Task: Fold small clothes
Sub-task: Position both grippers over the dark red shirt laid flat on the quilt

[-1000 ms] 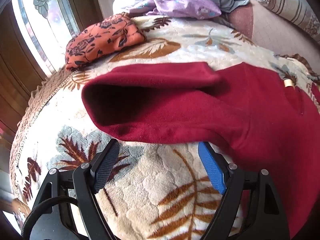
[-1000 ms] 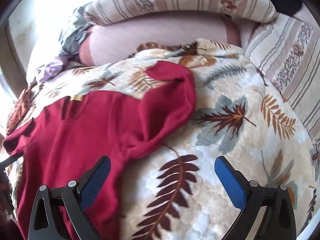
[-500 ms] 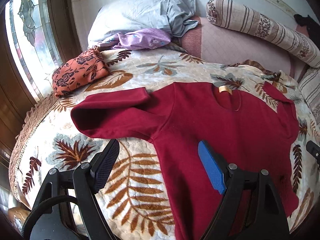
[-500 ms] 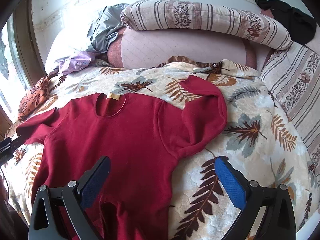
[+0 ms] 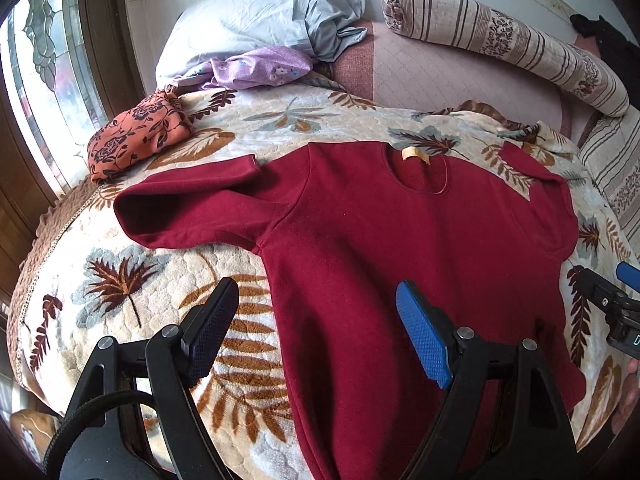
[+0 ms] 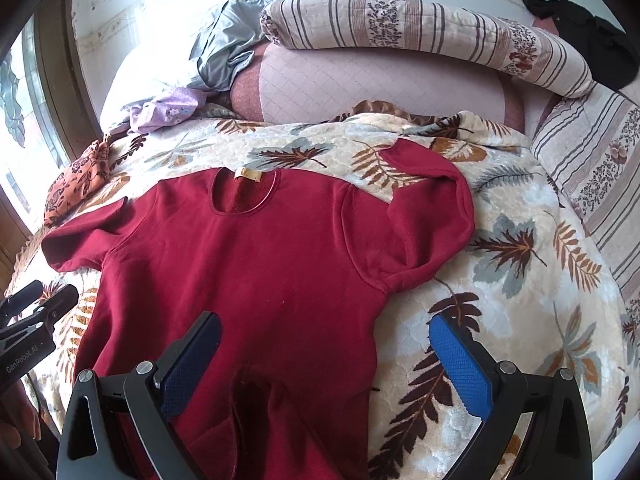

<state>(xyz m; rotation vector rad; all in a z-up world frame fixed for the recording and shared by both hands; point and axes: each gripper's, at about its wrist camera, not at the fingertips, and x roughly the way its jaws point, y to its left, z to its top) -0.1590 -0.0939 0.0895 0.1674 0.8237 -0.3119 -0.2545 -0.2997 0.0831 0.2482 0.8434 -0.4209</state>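
orange floral bundle (image 5: 136,136) sits at the far left edge of the bed (image 5: 168,280), then the dark red top (image 5: 400,248) lies spread flat on the leaf-print blanket, both sleeves bent back on themselves. left gripper (image 5: 320,332) hangs released over its left hem side, and right gripper (image 6: 328,360) is released too, straddling the right hem edge, neither touching cloth.
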